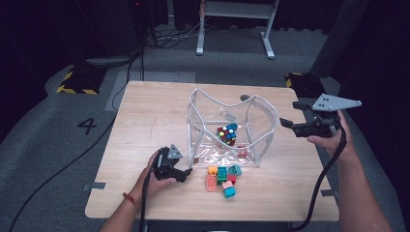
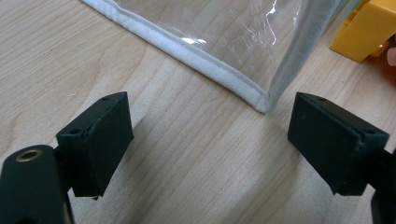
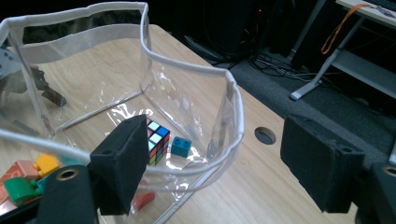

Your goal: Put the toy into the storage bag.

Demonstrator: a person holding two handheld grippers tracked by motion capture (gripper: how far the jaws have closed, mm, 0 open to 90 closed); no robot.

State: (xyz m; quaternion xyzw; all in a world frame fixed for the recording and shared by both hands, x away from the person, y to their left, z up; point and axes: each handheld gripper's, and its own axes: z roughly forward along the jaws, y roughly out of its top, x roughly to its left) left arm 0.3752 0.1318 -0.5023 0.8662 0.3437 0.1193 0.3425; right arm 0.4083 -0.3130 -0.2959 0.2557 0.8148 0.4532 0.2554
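Note:
A clear plastic bag with white trim [image 1: 255, 107] stands open in the middle of the table. Inside it lie a colour cube [image 1: 226, 133], a blue brick [image 3: 180, 146] and a red brick [image 3: 144, 199]. A pile of bricks [image 1: 222, 177] lies on the table in front of the bag. My left gripper [image 1: 186, 174] rests low on the table beside the bag's near left corner [image 2: 264, 106], open and empty. My right gripper [image 1: 289, 115] hovers open just right of the bag's rim [image 3: 236, 116], holding nothing.
A yellow brick [image 2: 369, 28] lies just past the bag's corner in the left gripper view. The wooden table [image 1: 145, 111] has a round hole [image 3: 265, 135] near the bag. A white desk frame [image 1: 232, 29] stands on the floor behind the table.

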